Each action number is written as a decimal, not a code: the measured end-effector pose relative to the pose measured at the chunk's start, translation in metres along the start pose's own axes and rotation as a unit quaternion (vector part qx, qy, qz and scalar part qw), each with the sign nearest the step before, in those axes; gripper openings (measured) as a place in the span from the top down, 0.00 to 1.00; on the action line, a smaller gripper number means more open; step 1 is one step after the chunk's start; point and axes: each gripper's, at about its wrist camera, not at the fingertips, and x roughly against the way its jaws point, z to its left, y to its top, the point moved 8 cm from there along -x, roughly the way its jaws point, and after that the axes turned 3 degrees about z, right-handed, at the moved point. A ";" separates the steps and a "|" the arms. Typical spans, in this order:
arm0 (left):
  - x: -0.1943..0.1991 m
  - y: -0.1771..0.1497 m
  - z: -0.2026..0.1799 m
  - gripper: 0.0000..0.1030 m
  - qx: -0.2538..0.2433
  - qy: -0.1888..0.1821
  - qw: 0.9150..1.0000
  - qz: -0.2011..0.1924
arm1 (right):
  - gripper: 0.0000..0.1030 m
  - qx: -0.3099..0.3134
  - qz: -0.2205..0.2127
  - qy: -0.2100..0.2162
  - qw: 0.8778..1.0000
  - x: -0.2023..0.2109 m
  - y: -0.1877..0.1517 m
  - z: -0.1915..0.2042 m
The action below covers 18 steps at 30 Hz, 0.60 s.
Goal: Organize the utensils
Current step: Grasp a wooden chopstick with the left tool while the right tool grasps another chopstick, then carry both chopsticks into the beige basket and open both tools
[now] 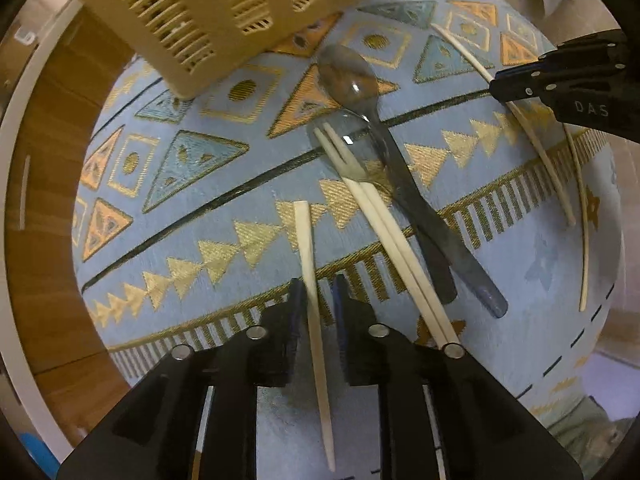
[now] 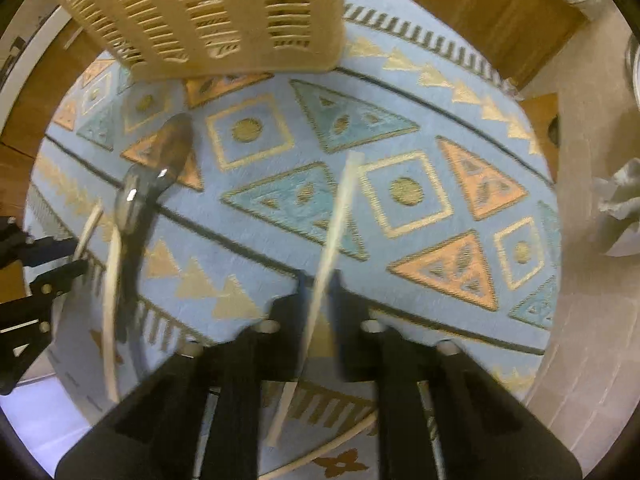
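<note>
A basket (image 1: pixel 208 20) and spoons (image 1: pixel 348 76) lie near; your left fingers (image 1: pixel 296 304) and right fingers (image 2: pixel 344 292) each pinch a chopstick (image 1: pixel 310 264).

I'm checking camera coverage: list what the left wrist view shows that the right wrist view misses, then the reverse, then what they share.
Only left wrist: the cream two-pronged plastic fork and a cream chopstick pair lying over the dark spoons. Only right wrist: crumpled white paper on beige tile. Both: the beige slotted plastic basket, the blue patterned woven cloth, the dark translucent plastic spoon, and each gripper's jaws closed on one cream chopstick.
</note>
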 end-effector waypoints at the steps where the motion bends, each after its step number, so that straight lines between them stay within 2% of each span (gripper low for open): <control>1: 0.000 0.005 -0.002 0.92 0.002 0.003 1.000 0.000 | 0.96 0.002 -0.002 -0.001 1.000 0.000 0.001 0.001; 2: -0.004 0.009 -0.007 0.96 0.004 0.009 1.000 -0.003 | 0.96 0.003 -0.004 0.000 1.000 0.001 0.001 0.002; 6: 0.004 0.009 0.000 0.96 0.028 -0.005 0.999 -0.038 | 0.96 0.001 -0.019 0.028 0.999 0.004 -0.003 0.000; 8: 0.018 0.009 0.005 0.96 0.050 -0.034 0.995 -0.081 | 0.96 -0.002 -0.038 0.047 0.998 0.013 -0.005 -0.002; 10: 0.038 0.012 0.011 0.96 0.072 -0.051 0.987 -0.133 | 0.96 -0.003 -0.057 0.069 0.996 0.027 -0.010 -0.004; 11: 0.052 0.013 0.013 0.96 0.078 -0.062 0.981 -0.166 | 0.96 -0.002 -0.066 0.081 0.995 0.033 -0.010 -0.002; 13: 0.077 0.016 0.020 0.96 0.092 -0.052 0.970 -0.221 | 0.96 0.002 -0.094 0.109 0.990 0.051 -0.010 0.003; 14: 0.095 0.017 0.023 0.96 0.096 -0.036 0.959 -0.264 | 0.96 0.006 -0.107 0.116 0.987 0.059 -0.010 0.008; 16: 0.120 0.016 0.025 0.96 0.095 -0.027 0.943 -0.319 | 0.96 0.010 -0.155 0.138 0.978 0.083 -0.009 0.013; 18: 0.144 0.017 0.022 0.96 0.106 -0.024 0.924 -0.368 | 0.96 0.013 -0.208 0.171 0.963 0.110 -0.007 0.019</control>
